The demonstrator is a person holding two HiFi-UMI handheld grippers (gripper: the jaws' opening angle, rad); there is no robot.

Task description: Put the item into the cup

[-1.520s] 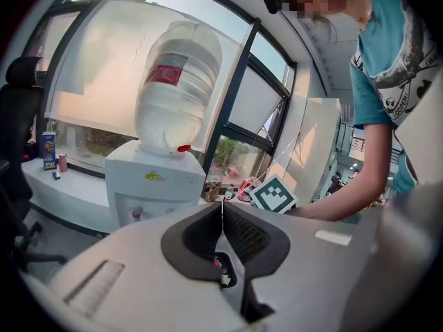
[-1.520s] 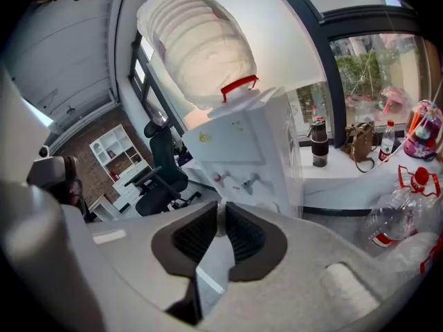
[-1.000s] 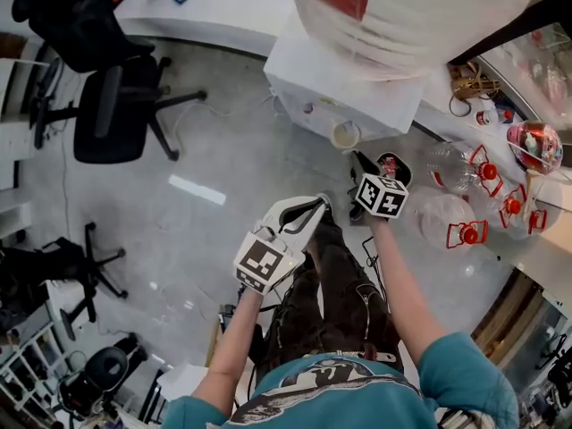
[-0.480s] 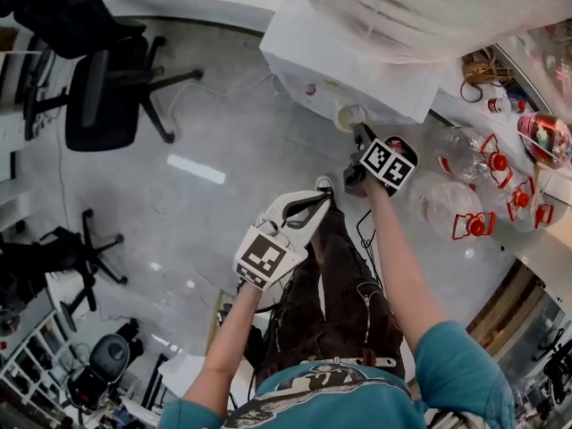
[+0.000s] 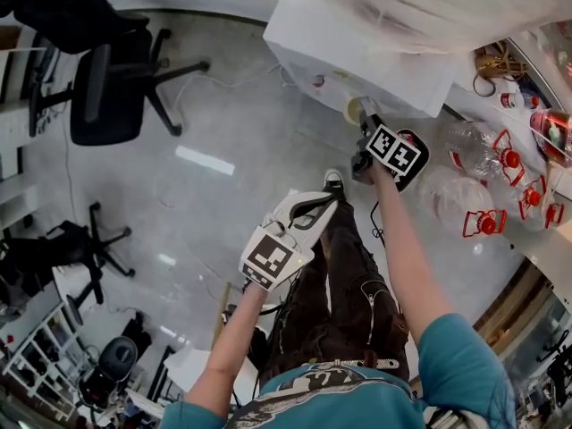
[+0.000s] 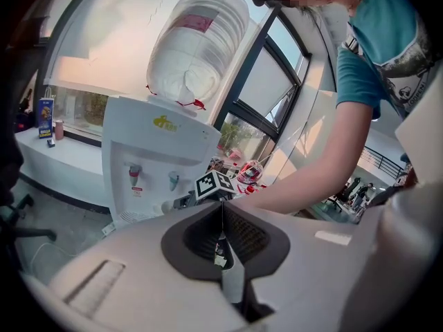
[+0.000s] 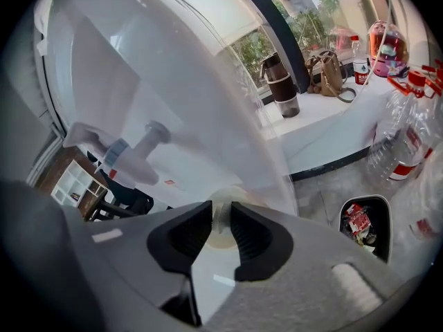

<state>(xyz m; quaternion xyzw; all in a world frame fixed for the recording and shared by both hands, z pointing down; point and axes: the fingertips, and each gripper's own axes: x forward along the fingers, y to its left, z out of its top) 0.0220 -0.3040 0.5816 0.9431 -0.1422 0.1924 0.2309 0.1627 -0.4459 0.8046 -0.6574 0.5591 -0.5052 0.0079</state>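
1. cup (image 5: pixel 355 110): pale paper cup at the front of the water dispenser (image 5: pixel 357 52), below tap level. Its wall is taken between the jaws of the R gripper (image 5: pixel 363 121).
2. R gripper: jaws narrow, and they have just been opening a little. Cup wall is seen between the pads; grip judged light, not yet released.
3. L gripper (image 5: pixel 329 200): well short of the dispenser, over the person's legs, jaws closed together. A small pale scrap is seen deep between them; whether it is the item can't be told.
4. Handling (judged): cup to be kept upright, mouth up, & steadied near the dispenser front. L gripper to be brought over the mouth & opened only once centred. Rim not to be crushed.
5. Markings: yellow logo (image 6: pixel 163 122) on the dispenser's top panel, too small to read. Pink label (image 6: pixel 197 23) on the inverted bottle, unreadable. Red labels on the clear jugs (image 7: pixel 408 140) beside the dispenser, unreadable.
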